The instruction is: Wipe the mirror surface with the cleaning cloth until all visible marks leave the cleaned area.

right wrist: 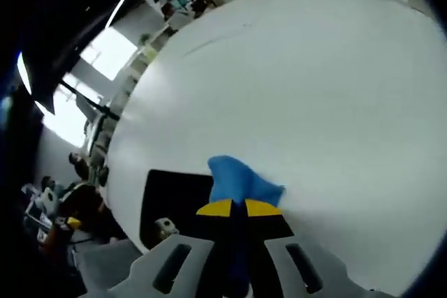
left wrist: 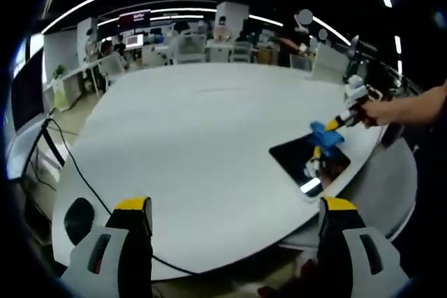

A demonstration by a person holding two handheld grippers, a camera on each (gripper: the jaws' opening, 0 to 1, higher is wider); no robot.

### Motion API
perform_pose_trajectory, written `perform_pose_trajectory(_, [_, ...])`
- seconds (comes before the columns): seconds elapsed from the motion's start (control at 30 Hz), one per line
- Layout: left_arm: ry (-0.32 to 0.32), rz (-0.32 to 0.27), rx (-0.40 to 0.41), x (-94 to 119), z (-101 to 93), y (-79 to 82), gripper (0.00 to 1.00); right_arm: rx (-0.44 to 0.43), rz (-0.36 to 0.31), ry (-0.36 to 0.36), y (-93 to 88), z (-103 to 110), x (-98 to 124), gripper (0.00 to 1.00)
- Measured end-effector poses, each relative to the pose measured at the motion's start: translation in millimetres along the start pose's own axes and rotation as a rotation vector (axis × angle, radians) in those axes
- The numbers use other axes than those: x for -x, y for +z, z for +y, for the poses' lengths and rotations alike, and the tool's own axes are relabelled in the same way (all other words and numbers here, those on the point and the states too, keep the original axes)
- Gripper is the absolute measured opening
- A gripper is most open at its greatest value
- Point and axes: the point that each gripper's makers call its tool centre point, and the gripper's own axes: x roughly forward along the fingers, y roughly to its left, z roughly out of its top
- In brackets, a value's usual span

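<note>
Right gripper (right wrist: 234,209) clenched the blue cleaning cloth (right wrist: 237,181), pressing it at the edge of the dark mirror (right wrist: 171,200) lying flat near the white table's (right wrist: 314,88) rim. Left gripper (left wrist: 234,215) hovered released, well apart.

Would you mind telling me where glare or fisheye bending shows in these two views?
Left gripper view: ceiling light strips curve into arcs, and the mirror shows a bright glint at its near edge. Right gripper view: blown-out windows at left, table edge bowed.
</note>
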Motion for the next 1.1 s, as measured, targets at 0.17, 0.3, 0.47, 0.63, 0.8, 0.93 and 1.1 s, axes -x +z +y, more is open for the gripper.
perform_pose_trajectory(0.17, [0.011, -0.004, -0.002, 3.8, 3.4, -2.6, 1.0, 0.067, 0.003, -0.039, 1.1, 4.3, 3.7, 0.0])
perform_pose_trajectory(0.3, [0.017, -0.001, -0.001, 3.2, 5.4, -5.9, 1.0, 0.019, 0.01, -0.037, -1.1, 3.6, 3.4, 0.0])
perform_pose_trajectory(0.47, [0.008, -0.006, -0.012, 2.7, 3.4, -5.7, 1.0, 0.04, 0.023, -0.025, -2.2, 17.5, -2.8, 0.0])
perform_pose_trajectory(0.63, [-0.008, -0.018, -0.039, 2.4, 2.0, -2.1, 1.0, 0.053, 0.035, -0.005, -0.8, 39.7, -14.9, 0.0])
perform_pose_trajectory(0.8, [-0.02, -0.044, -0.052, 2.3, 3.3, 4.0, 1.0, 0.065, 0.046, 0.003, 0.2, 59.6, -25.6, 0.0])
perform_pose_trajectory(0.93, [-0.036, -0.072, -0.046, 0.6, 3.7, 6.7, 1.0, 0.081, 0.057, 0.024, 0.8, 77.4, -39.7, 0.0])
perform_pose_trajectory(1.1, [-0.065, -0.08, -0.056, -2.7, -1.8, 8.2, 1.0, 0.119, 0.073, 0.038, 1.3, 103.2, -51.9, 0.0])
